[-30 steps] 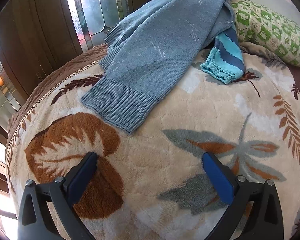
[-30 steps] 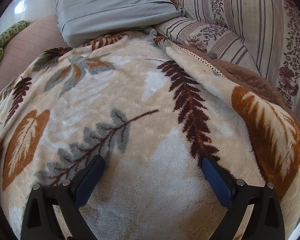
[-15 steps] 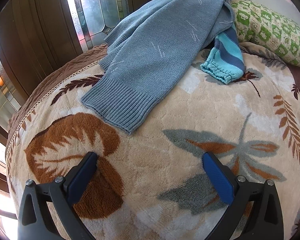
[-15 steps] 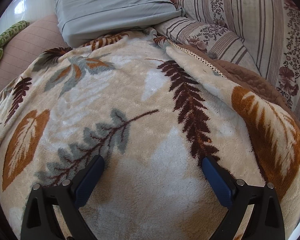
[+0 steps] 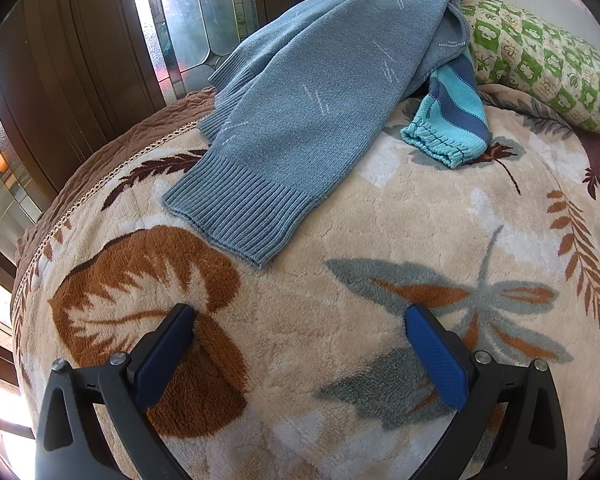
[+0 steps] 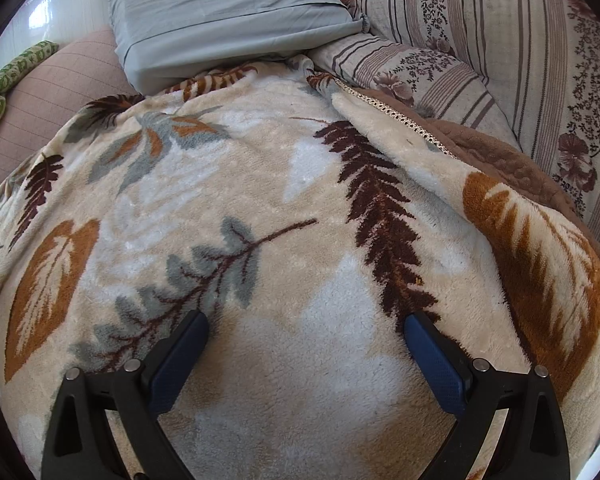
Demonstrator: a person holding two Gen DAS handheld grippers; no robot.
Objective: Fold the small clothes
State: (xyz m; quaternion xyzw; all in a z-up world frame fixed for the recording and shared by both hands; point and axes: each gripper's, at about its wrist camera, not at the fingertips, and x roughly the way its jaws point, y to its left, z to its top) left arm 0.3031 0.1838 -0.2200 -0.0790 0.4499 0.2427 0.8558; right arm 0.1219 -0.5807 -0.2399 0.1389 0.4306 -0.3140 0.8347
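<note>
The left gripper, black-framed with blue textured pads, has its fingers spread wide and holds nothing; it hangs over the cream fleece blanket with brown, orange and grey leaf prints. Taking this blanket as the landmark, the grey-blue knitted sweater with a ribbed hem lies on its far part, ahead of the left gripper and apart from it, with the ribbed hem nearest the gripper and the rest of the garment running up and away toward the blanket's far edge. Just beside the sweater, partly under its upper right fold, a turquoise and dark-blue striped knit garment with a gathered cuff rests on the blanket, cuff end toward the gripper. Beyond the blanket's far right edge sits a cream pillow printed with green shapes. Past the blanket's far left edge, a brown quilted border shows, and behind it a dark wooden door with frosted glass panes.

The right gripper, of the same build, also has its fingers wide apart and empty, poised over another stretch of the same blanket. No clothing shows in the right wrist view. At the blanket's far edge lies a folded grey-green sheet or pillowcase; to the far right of the blanket is a beige striped fabric with a dark floral pattern, and to the far left a pinkish quilted cushion.
</note>
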